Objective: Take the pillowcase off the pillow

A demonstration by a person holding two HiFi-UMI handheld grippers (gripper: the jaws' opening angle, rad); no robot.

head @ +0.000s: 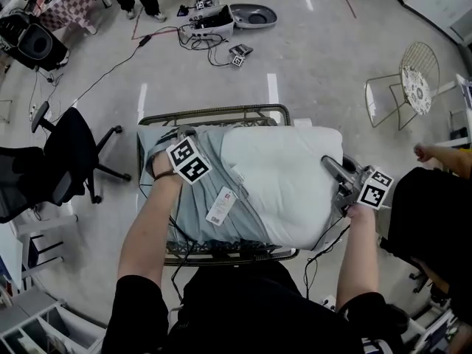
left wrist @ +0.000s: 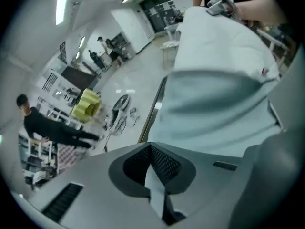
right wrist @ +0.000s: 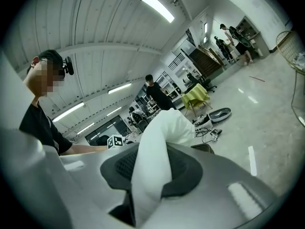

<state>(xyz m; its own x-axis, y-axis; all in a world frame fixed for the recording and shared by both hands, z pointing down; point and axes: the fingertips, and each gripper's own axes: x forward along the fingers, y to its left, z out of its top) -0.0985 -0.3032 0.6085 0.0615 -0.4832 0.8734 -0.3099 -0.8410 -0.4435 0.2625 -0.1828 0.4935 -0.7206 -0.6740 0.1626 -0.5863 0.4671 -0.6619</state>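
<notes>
A white pillow [head: 291, 179] lies on a wire-frame table [head: 214, 114], its left part still inside a grey-blue pillowcase [head: 203, 209] that carries a white tag [head: 220, 205]. My left gripper [head: 164, 147] is at the pillowcase's far left end. In the left gripper view it [left wrist: 151, 168] is shut on a thin fold of the pillowcase [left wrist: 214, 109]. My right gripper [head: 333, 168] is at the pillow's bare right edge. In the right gripper view it [right wrist: 150, 171] is shut on a bunched corner of the pillow [right wrist: 164, 128].
A black office chair [head: 66, 161] stands to the left of the table and a wire chair [head: 413, 87] to the far right. Cables and devices [head: 214, 24] lie on the floor beyond. A person in black [head: 431, 205] is close on the right.
</notes>
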